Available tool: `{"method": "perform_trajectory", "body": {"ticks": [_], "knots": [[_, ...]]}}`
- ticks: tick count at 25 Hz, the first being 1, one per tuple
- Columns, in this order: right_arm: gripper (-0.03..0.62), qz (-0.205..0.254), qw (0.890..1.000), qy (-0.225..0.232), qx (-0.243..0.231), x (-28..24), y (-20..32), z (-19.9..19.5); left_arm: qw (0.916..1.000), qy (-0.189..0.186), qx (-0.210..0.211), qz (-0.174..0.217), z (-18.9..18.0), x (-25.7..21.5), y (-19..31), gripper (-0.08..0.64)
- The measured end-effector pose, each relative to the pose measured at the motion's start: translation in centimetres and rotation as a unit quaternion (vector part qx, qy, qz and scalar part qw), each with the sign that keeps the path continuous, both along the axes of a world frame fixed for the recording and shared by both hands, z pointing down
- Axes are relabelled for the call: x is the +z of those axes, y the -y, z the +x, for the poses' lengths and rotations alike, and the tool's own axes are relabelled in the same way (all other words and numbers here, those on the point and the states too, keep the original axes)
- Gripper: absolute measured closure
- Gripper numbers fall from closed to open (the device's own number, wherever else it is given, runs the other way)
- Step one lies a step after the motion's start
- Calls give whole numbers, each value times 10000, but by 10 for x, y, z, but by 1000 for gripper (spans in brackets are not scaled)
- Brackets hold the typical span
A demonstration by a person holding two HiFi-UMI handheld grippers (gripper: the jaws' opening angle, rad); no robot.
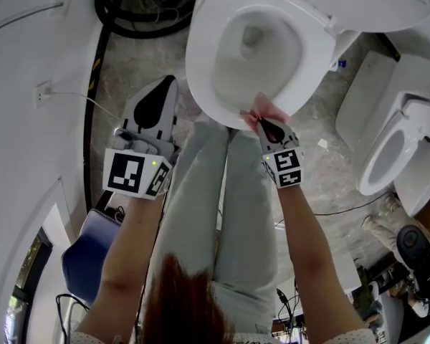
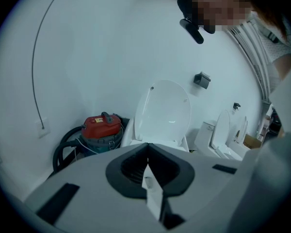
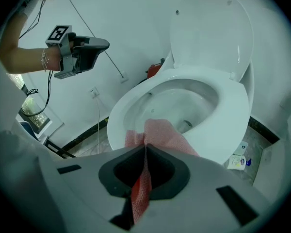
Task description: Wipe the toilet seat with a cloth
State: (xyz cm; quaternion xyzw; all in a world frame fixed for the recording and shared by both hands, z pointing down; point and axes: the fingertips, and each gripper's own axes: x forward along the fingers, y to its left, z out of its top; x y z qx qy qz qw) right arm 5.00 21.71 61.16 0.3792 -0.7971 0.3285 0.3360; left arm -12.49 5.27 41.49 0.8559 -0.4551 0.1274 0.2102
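Toilets: two, the open toilet (image 1: 201,56) at twelve o'clock and a second toilet (image 1: 387,156) at three o'clock.
Cloths: one pink cloth (image 1: 266,110).
Grippers: two, the left gripper (image 1: 169,83) and the right gripper (image 1: 265,125).
Vacuum cleaners: one red vacuum cleaner (image 2: 102,127).
Bottles: one bottle (image 3: 237,161) on the floor.

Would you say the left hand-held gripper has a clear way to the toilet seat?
Probably yes: the left hand-held gripper hangs beside the toilet seat with nothing between them; the right hand-held gripper holds the cloth at the front rim.
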Motion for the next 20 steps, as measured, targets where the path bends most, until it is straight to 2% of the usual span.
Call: {"method": "perform_trajectory", "body": {"ticks": [5,14,20], "knots": [[572,-32,9985,74,-547,-1,-7,-26,10000,-17,-64,-19,-7,1,-1,555],[572,-21,9940,145,-1085,-1,-9,-60,9998,-2,-221,-37,-19,3,-3,555],[572,-34,9920,286,-1229,-1,-7,-76,9995,9,-314,-53,-25,4,-5,555]]}}
